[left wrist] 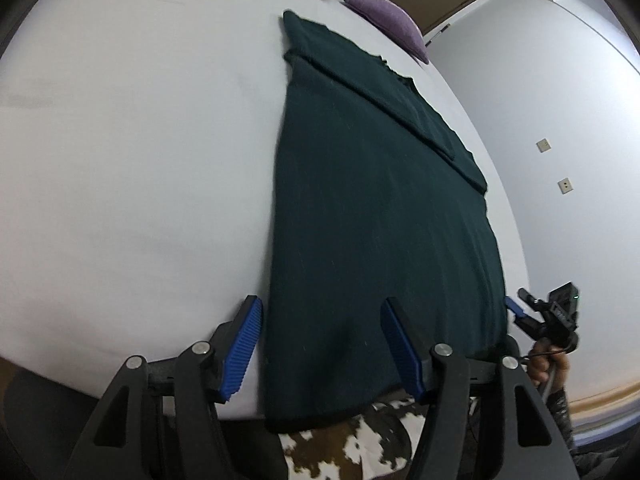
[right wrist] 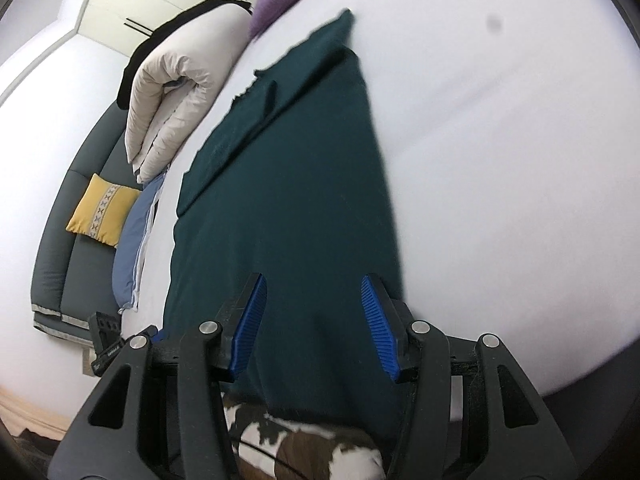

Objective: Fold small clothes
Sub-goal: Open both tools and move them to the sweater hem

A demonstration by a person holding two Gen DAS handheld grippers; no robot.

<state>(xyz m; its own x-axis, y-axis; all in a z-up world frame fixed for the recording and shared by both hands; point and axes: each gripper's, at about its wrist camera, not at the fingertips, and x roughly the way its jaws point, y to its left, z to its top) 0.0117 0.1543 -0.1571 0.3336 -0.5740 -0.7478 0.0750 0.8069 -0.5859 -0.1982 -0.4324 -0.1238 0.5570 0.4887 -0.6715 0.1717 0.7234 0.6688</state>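
Note:
A dark green garment (left wrist: pixel 372 216) lies flat on the white bed (left wrist: pixel 132 152), its sleeves folded in across the far end. Its near hem hangs over the bed's front edge. My left gripper (left wrist: pixel 322 344) is open over the hem's left corner, one blue pad off the cloth's left edge and the other above the cloth. In the right wrist view the garment (right wrist: pixel 288 200) runs away from my right gripper (right wrist: pixel 314 324), which is open above the hem's right part. Nothing is pinched by either. A hand holds the right gripper (left wrist: pixel 520 312) at the garment's right edge.
A purple pillow (left wrist: pixel 388 20) lies at the bed's far end. A folded white duvet (right wrist: pixel 176 92) and a blue pillow (right wrist: pixel 134 240) lie along the bed's side, beside a grey sofa with a yellow cushion (right wrist: pixel 102 210). Brown-and-white patterned cloth (right wrist: pixel 304 452) shows below the hem.

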